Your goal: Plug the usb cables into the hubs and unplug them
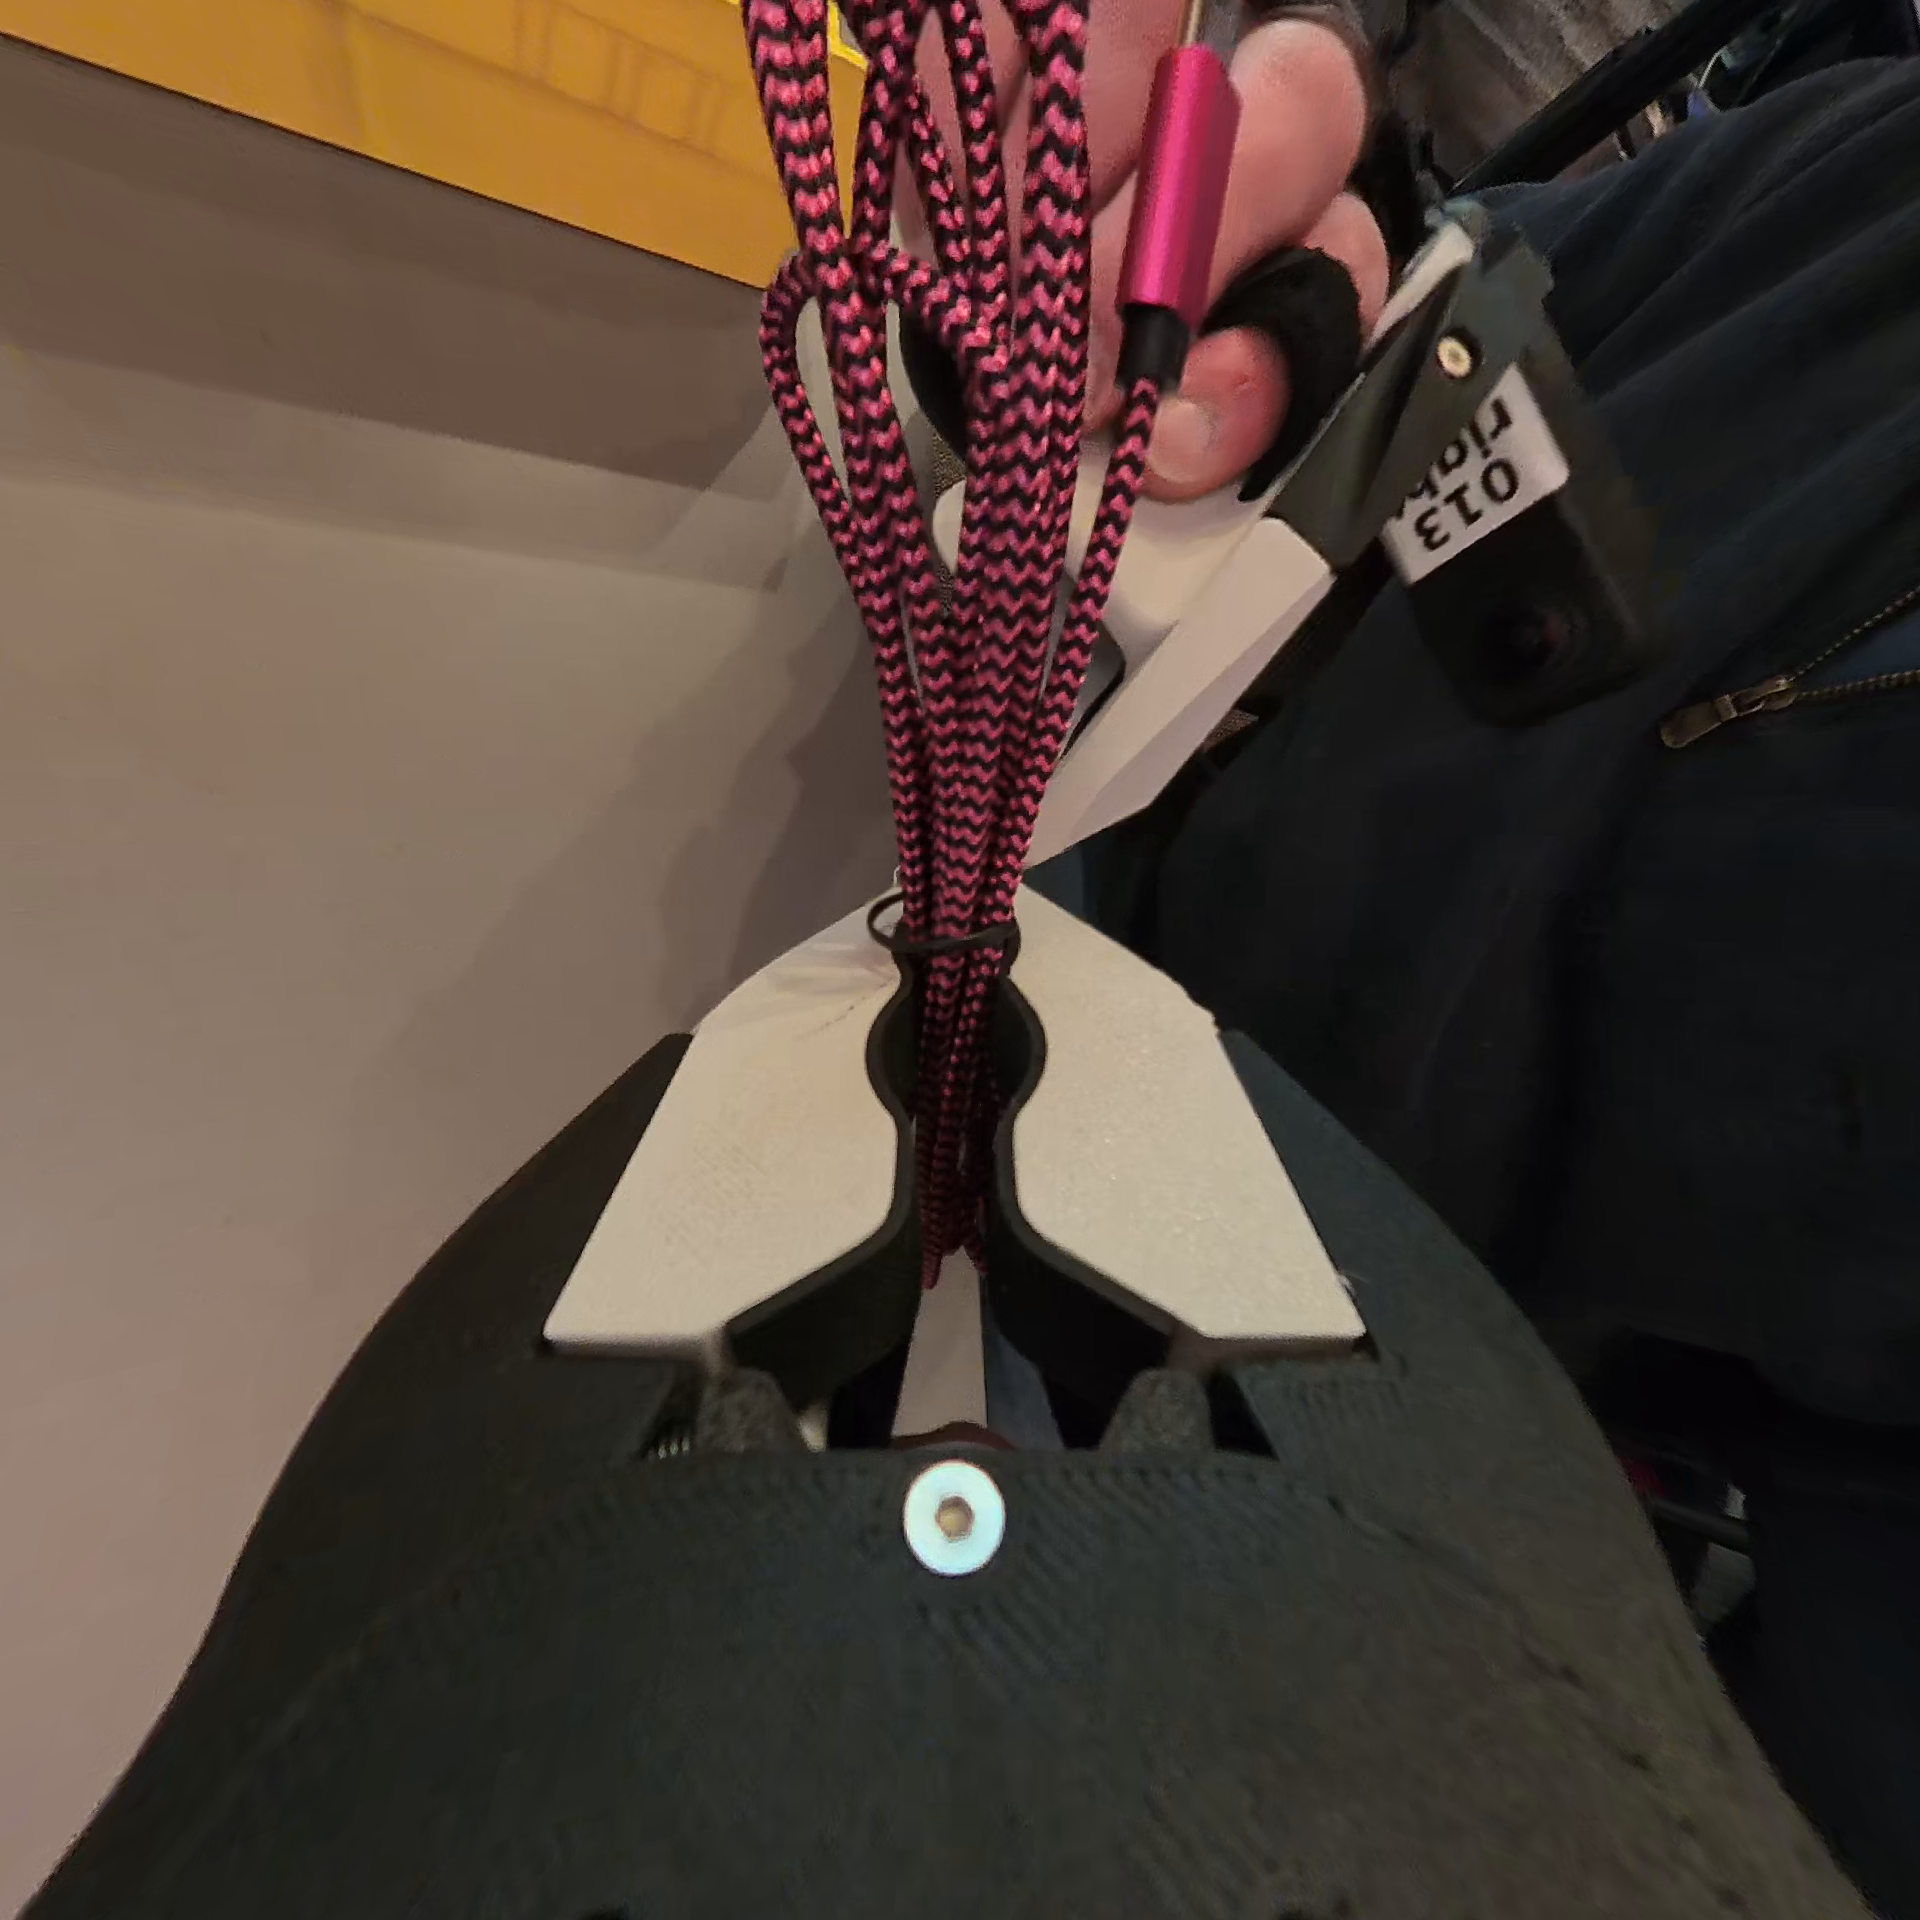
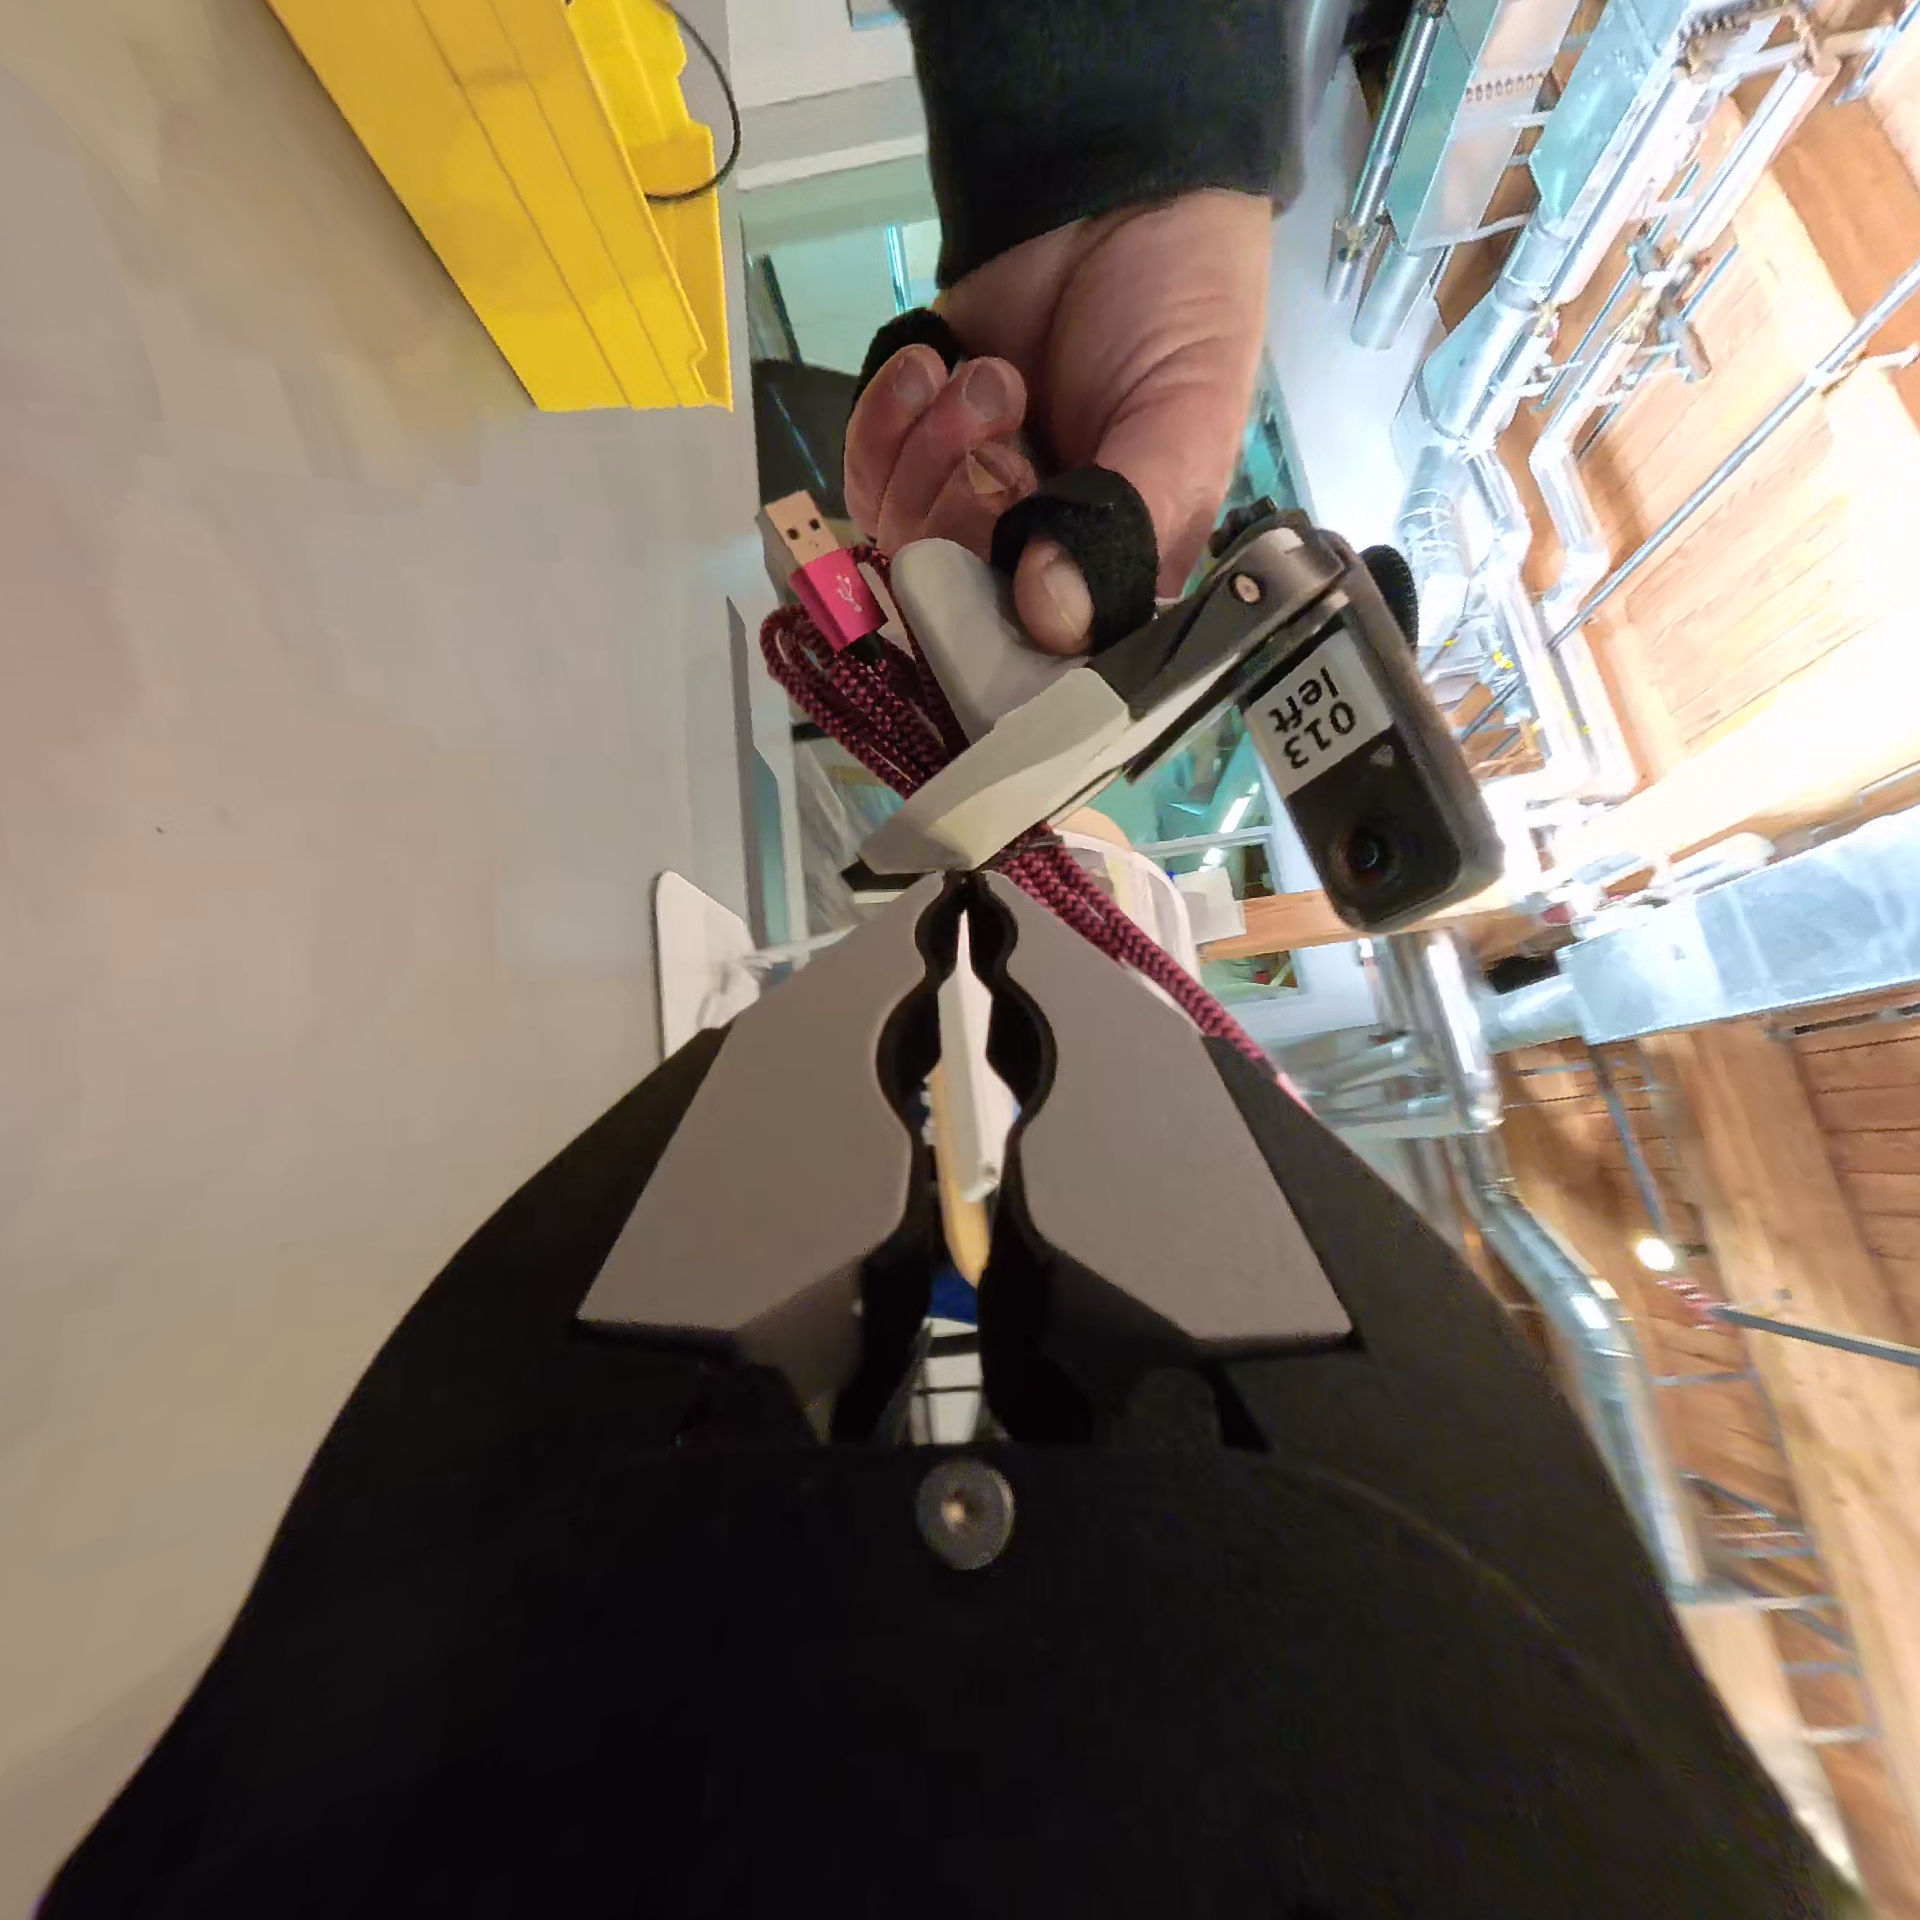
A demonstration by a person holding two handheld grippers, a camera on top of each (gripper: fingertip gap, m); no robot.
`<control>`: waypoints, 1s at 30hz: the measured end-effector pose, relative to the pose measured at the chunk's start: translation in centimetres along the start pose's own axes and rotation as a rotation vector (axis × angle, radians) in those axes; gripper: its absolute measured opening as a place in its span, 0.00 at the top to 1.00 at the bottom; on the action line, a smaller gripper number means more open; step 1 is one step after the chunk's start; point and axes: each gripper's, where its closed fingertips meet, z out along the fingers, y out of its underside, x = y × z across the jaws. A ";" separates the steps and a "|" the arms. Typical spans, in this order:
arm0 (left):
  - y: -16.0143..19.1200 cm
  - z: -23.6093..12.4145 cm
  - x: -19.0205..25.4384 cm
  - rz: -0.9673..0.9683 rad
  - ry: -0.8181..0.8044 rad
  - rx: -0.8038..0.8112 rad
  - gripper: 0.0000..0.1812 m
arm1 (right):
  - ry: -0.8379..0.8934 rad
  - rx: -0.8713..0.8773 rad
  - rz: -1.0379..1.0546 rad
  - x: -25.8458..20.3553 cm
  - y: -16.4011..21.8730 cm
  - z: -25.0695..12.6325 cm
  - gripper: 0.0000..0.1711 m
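Each camera sits close behind its own tongs, looking forward along them. The two views face each other across the pink cable bundle (image 1: 940,644) (image 2: 862,707), which both share at close range.

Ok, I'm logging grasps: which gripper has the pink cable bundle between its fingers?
The left gripper: the pink-and-black braided cable bundle runs between its fingers. The right gripper, tips together, shows no cable along its fingers.

body black (image 1: 935,1662) | fingers white (image 1: 748,1174) | silver screw (image 1: 953,1530) | dark sleeve (image 2: 1091,125)
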 end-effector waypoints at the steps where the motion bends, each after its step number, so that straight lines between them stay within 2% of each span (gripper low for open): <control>1: 0.0 0.0 0.0 0.008 -0.004 0.001 0.96 | -0.010 0.016 0.051 0.0 0.0 0.0 1.00; 18: -1.0 -0.2 -0.8 0.218 -0.210 0.025 0.96 | -0.193 0.304 1.208 1.0 1.1 -0.2 1.00; 30: -0.7 0.1 -1.8 0.457 -0.427 -0.024 0.96 | -0.457 0.721 2.151 -0.3 1.3 0.5 1.00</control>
